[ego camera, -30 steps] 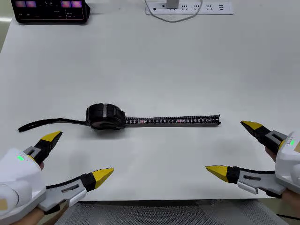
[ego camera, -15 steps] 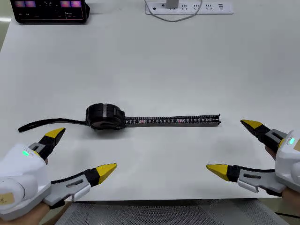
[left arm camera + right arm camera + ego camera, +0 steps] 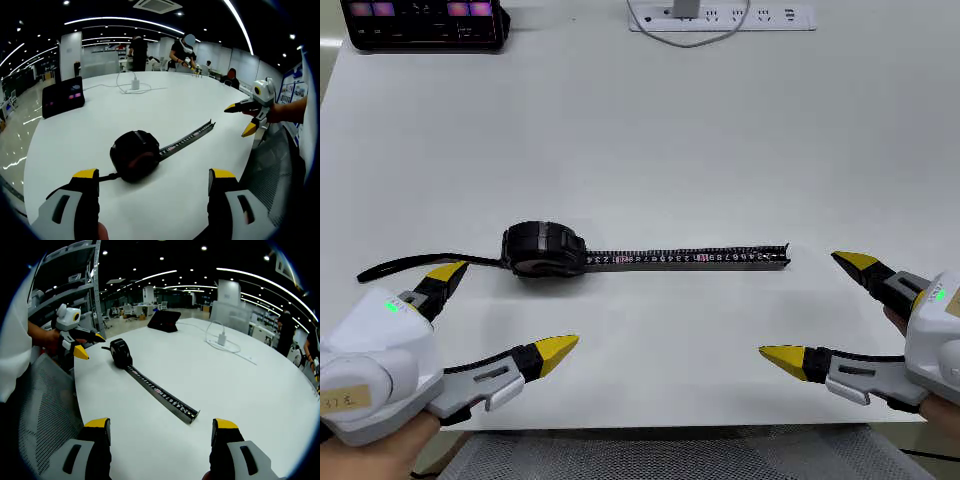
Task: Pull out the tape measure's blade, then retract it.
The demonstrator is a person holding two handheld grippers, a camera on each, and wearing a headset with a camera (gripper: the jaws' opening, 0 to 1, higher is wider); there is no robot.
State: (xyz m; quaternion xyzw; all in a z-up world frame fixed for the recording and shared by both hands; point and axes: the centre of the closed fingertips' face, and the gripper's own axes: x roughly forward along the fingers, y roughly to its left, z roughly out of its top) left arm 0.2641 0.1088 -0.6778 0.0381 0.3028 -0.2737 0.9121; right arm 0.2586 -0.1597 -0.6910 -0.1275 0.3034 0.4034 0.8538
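Observation:
A black tape measure case [image 3: 542, 249] lies on the white table [image 3: 650, 140], its dark blade [image 3: 688, 258] drawn out to the right and ending in a hook [image 3: 786, 253]. A black strap [image 3: 415, 263] trails left from the case. My left gripper [image 3: 505, 309] is open, low and left of the case, one yellow tip near the strap. My right gripper [image 3: 820, 308] is open, right of and nearer than the blade's end. The left gripper view has the case [image 3: 134, 155] ahead between the jaws, and the right gripper view looks along the blade [image 3: 157, 392] from its end.
A dark tablet [image 3: 425, 22] stands at the far left of the table. At the far edge a white power strip [image 3: 722, 15] lies with a cable. The table's near edge [image 3: 680, 428] runs just under both grippers, with a mesh chair below.
My left gripper has moved up and to the right, closer to the strap and case. The right gripper and the tape measure have stayed put.

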